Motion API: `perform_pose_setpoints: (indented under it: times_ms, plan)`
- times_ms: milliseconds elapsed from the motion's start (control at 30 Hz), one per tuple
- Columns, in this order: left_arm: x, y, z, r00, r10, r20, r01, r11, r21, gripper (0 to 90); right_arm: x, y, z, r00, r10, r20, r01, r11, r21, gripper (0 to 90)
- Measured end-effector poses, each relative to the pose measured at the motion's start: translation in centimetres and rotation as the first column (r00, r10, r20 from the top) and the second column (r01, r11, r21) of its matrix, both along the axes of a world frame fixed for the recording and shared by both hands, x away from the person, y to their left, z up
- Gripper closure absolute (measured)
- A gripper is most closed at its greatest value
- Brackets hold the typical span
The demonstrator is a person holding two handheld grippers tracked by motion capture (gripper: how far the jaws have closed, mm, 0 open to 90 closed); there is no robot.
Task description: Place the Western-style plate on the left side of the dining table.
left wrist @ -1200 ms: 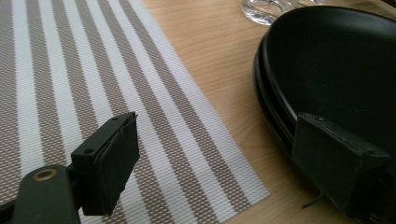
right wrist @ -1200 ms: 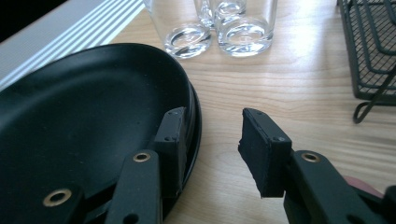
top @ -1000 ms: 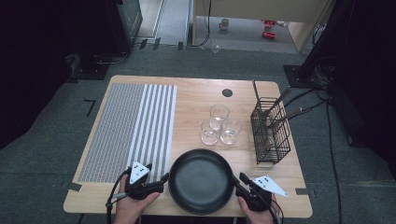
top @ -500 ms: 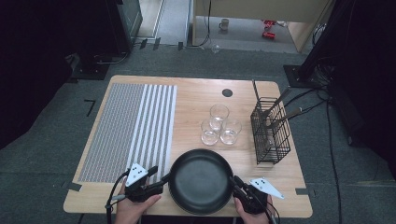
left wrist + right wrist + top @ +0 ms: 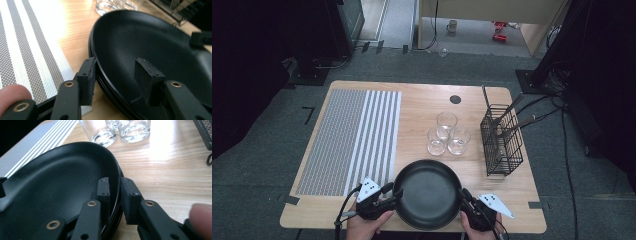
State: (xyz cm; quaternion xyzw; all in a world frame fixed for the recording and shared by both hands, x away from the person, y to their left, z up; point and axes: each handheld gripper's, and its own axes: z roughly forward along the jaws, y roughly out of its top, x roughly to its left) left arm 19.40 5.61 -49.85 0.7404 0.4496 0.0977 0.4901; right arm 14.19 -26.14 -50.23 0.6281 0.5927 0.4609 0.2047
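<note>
A stack of shallow black plates (image 5: 428, 194) lies on the wooden table (image 5: 422, 107) near its front edge. My left gripper (image 5: 395, 191) is at the stack's left rim. In the left gripper view, the left gripper (image 5: 116, 68) is open and straddles the plates (image 5: 155, 47), one jaw outside against the rim and the other well inside the top plate. My right gripper (image 5: 463, 196) is at the right rim. In the right gripper view, the right gripper (image 5: 115, 187) is shut on the rim of the plates (image 5: 57, 182), one jaw inside and one outside.
Three clear glasses (image 5: 446, 134) stand just behind the plates. A black wire basket (image 5: 502, 145) with utensils is at the right. A grey and white striped mat (image 5: 349, 140) covers the table's left part. The front edge is close under both hands.
The left gripper has shifted a little right, onto the plates' rim. The right gripper has edged in at the other rim. The plates have barely moved.
</note>
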Motion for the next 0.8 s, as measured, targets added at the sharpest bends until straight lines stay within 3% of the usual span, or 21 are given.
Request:
perform_pose_setpoints:
  times_ms: [67, 100, 133, 167, 200, 233, 467, 567, 800]
  plan:
    - [-0.06, -0.29, -0.03, 0.9998, 0.016, 0.014, -0.016, 0.9998, 0.014, 54.5, -0.13, 0.04, -0.11, 1.0, 0.002, 0.009, -0.002, 1.0, -0.003, 76.8]
    - [0.05, -0.7, -0.16, 0.9992, 0.015, 0.038, -0.017, 0.9983, 0.056, 54.4, -0.14, -0.05, -0.16, 0.9999, 0.005, 0.013, -0.005, 1.0, 0.006, 76.8]
    - [0.05, -0.7, -0.16, 0.9992, 0.015, 0.038, -0.017, 0.9983, 0.056, 54.3, -0.14, -0.05, -0.16, 0.9999, 0.005, 0.013, -0.005, 1.0, 0.006, 76.8]
    - [0.21, -0.73, -0.19, 0.9994, 0.013, 0.031, -0.015, 0.9981, 0.06, 54.4, 0.01, -0.24, -0.17, 0.9999, 0.002, 0.012, -0.003, 0.999, 0.038, 76.8]
    - [0.33, -0.67, -0.21, 0.9997, 0.014, 0.021, -0.015, 0.9985, 0.052, 54.4, 0.01, -0.24, -0.17, 0.9999, 0.002, 0.012, -0.003, 0.999, 0.038, 76.8]
    - [0.43, -0.46, -0.29, 0.9998, 0.016, 0.008, -0.016, 0.9993, 0.035, 55.7, 0.11, -0.31, -0.17, 1.0, -0.008, 0.005, 0.008, 0.998, 0.069, 76.9]
    - [0.43, -0.57, -0.64, 0.9995, 0.03, 0.005, -0.031, 0.9984, 0.047, 59.7, 0.13, -0.3, -0.34, 0.9997, -0.023, 0.011, 0.022, 0.995, 0.098, 79.7]
    - [0.69, -0.4, -0.75, 0.9988, 0.042, -0.024, -0.041, 0.999, 0.018, 61.5, 0.33, -0.54, -0.47, 0.9995, -0.03, 0.007, 0.029, 0.991, 0.131, 81.1]
    - [0.73, -0.39, -0.66, 0.9972, 0.056, -0.05, -0.056, 0.9984, 0.006, 63.3, 0.76, -0.14, -0.36, 0.9987, -0.05, 0.005, 0.049, 0.993, 0.11, 81.1]
